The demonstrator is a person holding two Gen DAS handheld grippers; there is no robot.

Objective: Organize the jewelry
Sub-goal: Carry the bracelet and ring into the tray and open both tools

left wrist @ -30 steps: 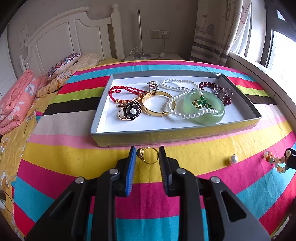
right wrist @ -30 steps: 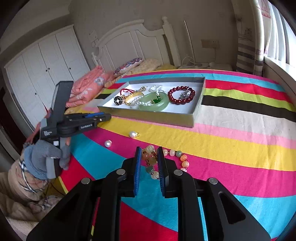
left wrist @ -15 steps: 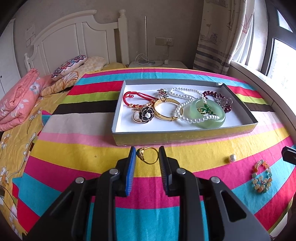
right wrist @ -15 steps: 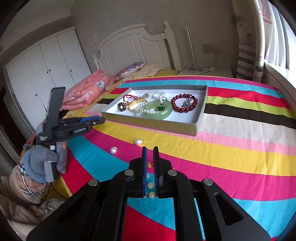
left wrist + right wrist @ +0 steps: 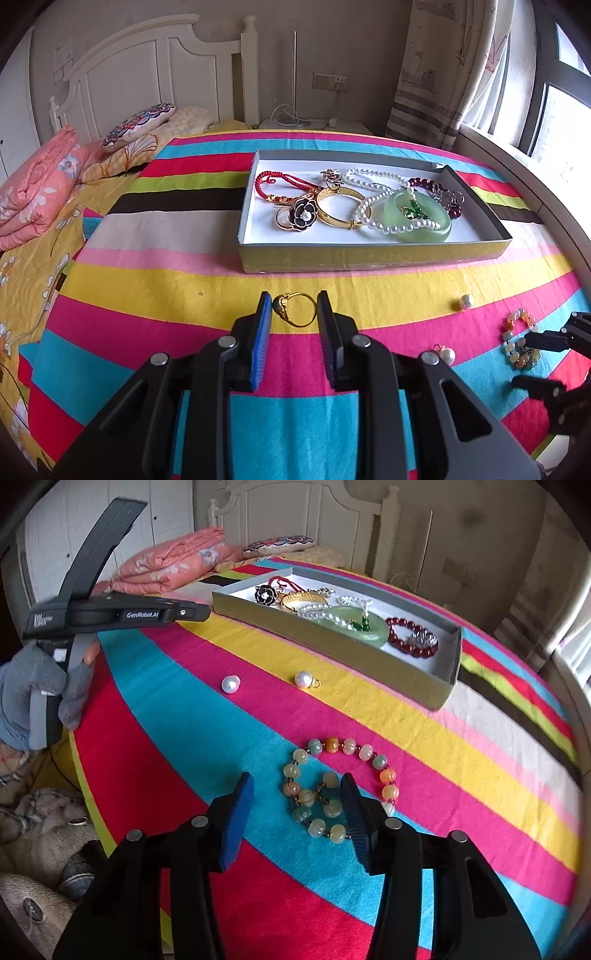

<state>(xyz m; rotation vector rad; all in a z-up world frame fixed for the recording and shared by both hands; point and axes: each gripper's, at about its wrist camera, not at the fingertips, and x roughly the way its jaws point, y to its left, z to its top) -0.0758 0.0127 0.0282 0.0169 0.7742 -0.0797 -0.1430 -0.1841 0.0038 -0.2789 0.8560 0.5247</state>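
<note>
Since the earlier frames, the right gripper (image 5: 297,792) has swung low over the beaded bracelet (image 5: 334,788) at lower centre of its view, and its jaws have just been opening, now standing narrowly apart astride part of the bracelet without pressing it. Meanwhile the left gripper (image 5: 294,308) holds a gold ring (image 5: 294,309) clamped between its pads, below the jewelry box (image 5: 373,256) in mid-frame. Judging by this, the bracelet pickup is in hand; next the jaws must close on the beads, then carry them to the box.
</note>
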